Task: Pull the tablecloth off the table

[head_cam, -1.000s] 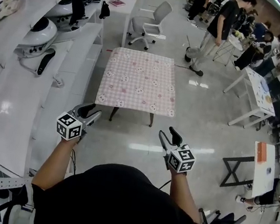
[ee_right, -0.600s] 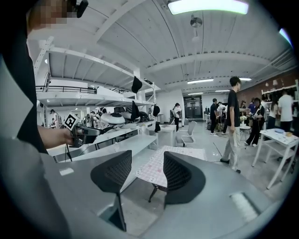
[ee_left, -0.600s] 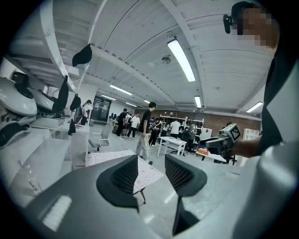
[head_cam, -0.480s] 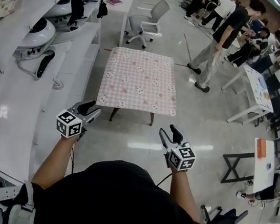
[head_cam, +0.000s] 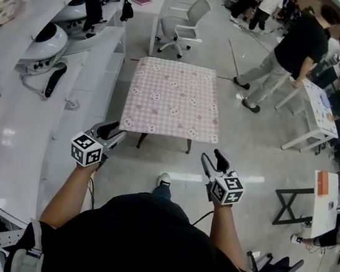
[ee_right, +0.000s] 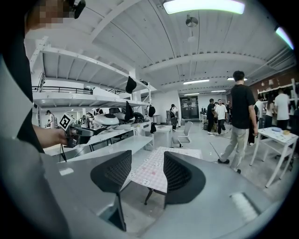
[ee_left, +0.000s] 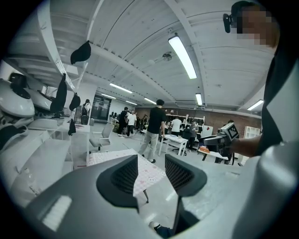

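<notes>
A pink checked tablecloth with small animal prints covers a small table ahead of me; it also shows between the jaws as the tablecloth and the tablecloth. My left gripper hangs open near the cloth's near left corner, a short way off it. My right gripper is open too, held short of the near right corner. Neither touches the cloth. My shoe shows on the floor below the table's near edge.
A long white bench with helmets and gear runs along the left. A grey office chair stands beyond the table. A person in black walks at the right, near white tables. A black frame stand is at right.
I have stepped closer to the table, and my foot has come into view. Both grippers stay open and level. The person in black has walked from the back toward the right.
</notes>
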A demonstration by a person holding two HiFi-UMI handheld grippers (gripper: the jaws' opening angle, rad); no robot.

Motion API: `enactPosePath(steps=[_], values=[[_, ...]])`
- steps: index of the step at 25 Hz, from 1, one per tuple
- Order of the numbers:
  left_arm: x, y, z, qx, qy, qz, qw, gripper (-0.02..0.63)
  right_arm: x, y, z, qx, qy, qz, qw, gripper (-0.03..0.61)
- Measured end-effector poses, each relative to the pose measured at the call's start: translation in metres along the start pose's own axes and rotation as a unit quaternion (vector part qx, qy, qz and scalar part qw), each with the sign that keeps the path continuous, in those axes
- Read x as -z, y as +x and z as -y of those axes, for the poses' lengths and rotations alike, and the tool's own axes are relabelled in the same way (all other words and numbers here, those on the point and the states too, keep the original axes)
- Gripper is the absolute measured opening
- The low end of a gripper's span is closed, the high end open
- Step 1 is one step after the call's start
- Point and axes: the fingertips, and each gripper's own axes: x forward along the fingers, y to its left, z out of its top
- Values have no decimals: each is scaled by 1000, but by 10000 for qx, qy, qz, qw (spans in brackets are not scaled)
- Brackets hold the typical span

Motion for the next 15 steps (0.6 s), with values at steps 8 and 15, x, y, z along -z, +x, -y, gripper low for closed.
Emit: enactPosePath(steps=[8, 15], values=[[-8, 36, -25, -167, 24, -110, 9998, 178, -10, 42, 44, -42, -33, -28, 10000, 241], [-7, 81, -48, -225, -13, -331, 9992, 178, -8, 80, 86, -78, -11, -274, 9996, 242]])
